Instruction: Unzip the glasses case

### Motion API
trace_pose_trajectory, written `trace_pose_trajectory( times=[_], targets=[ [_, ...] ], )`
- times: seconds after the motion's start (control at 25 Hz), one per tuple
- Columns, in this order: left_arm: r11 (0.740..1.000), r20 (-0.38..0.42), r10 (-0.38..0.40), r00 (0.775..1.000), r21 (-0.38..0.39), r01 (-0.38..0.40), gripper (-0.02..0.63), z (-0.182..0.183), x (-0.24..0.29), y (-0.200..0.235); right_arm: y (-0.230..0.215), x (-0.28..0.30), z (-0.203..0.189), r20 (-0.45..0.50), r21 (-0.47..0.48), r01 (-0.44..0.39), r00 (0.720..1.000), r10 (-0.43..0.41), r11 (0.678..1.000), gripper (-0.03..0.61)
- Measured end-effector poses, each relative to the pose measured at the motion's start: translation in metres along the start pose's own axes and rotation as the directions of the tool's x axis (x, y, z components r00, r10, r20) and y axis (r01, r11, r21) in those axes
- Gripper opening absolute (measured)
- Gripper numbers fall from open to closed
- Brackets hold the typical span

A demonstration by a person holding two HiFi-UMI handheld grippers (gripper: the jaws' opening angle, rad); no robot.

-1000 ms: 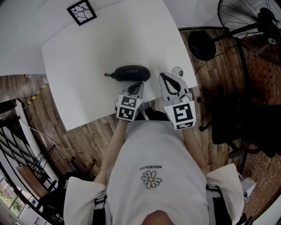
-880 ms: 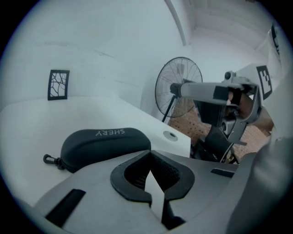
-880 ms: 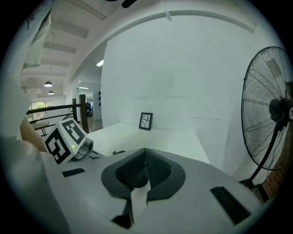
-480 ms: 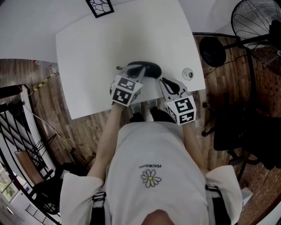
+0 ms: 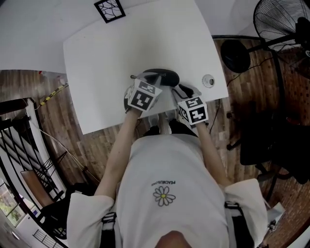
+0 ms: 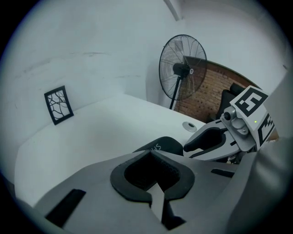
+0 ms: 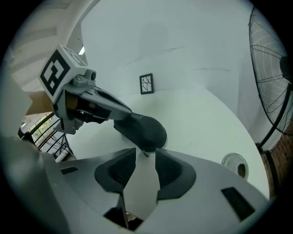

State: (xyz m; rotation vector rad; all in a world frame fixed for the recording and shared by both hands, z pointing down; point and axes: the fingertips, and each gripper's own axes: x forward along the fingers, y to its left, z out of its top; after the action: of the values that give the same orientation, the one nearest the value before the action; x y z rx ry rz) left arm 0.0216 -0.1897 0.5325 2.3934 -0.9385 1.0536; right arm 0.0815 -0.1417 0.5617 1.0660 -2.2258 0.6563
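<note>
Right now, the glasses case (image 5: 166, 77) is lying on the tabletop (image 5: 121, 53), close to the near edge and toward the near right corner, with its long axis running roughly along that edge. It is looking closed all the way round, so nothing of its contents is showing.

At its right-hand end the small zipper pull (image 7: 144, 154) is sticking out toward the person. The right gripper (image 7: 145, 150) is pointing straight at that end. Its jaws have just been opening and are now standing partly apart, with the pull sitting in the gap at their tips. The pads are not pressing on it, so this gripper is holding nothing.

The left gripper (image 6: 151, 155) is reaching over the case's left part. Its tips are meeting, with nothing showing between them, and the case is lying just beyond and beneath them. Whether it is bearing down on the shell I cannot tell.

The right gripper is therefore the nearer one to the pull. Judging from this, the coming move is calling for those jaws to close on the pull and draw it along the case's long axis.

Farther out, a round fitting (image 5: 208, 81) is sitting in the tabletop by the right edge, well clear of the case. A black patterned card (image 5: 110, 8) is lying at the far edge.
</note>
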Motion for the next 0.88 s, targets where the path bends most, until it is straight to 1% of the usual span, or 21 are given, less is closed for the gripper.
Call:
trace_pose_trajectory(
  times=[0.16,0.32,0.48,0.6,0.76,0.88],
  targets=[
    [0.999,0.010,-0.016,1.000,-0.029,0.016,0.012,0.001,-0.002,0.000,-0.001,0.005,0.001,-0.028,0.004,0.021,0.999,-0.021,1.000,0.115],
    [0.999,0.013,-0.016,1.000,-0.034,0.016,0.012,0.001,-0.001,0.002,-0.004,0.008,0.000,-0.055,0.013,0.043,0.998,-0.042,0.999,0.106],
    [0.999,0.015,-0.010,1.000,-0.044,0.011,0.012,0.001,-0.001,0.002,-0.001,0.011,-0.007,-0.096,0.028,0.039,0.995,-0.036,0.999,0.106],
    [0.998,0.018,-0.017,1.000,-0.057,0.018,0.012,0.002,-0.001,0.001,0.000,0.015,-0.008,-0.101,0.040,0.030,0.995,-0.026,0.999,0.106],
    [0.998,0.022,-0.021,1.000,-0.061,0.022,0.012,0.003,-0.001,0.002,-0.001,0.021,-0.009,-0.119,0.057,0.039,0.992,-0.032,0.998,0.100],
    [0.998,0.028,-0.018,0.999,-0.064,0.020,0.012,0.002,-0.001,0.002,0.000,0.023,-0.009,-0.131,0.054,0.045,0.991,-0.038,0.998,0.096]
  ],
)
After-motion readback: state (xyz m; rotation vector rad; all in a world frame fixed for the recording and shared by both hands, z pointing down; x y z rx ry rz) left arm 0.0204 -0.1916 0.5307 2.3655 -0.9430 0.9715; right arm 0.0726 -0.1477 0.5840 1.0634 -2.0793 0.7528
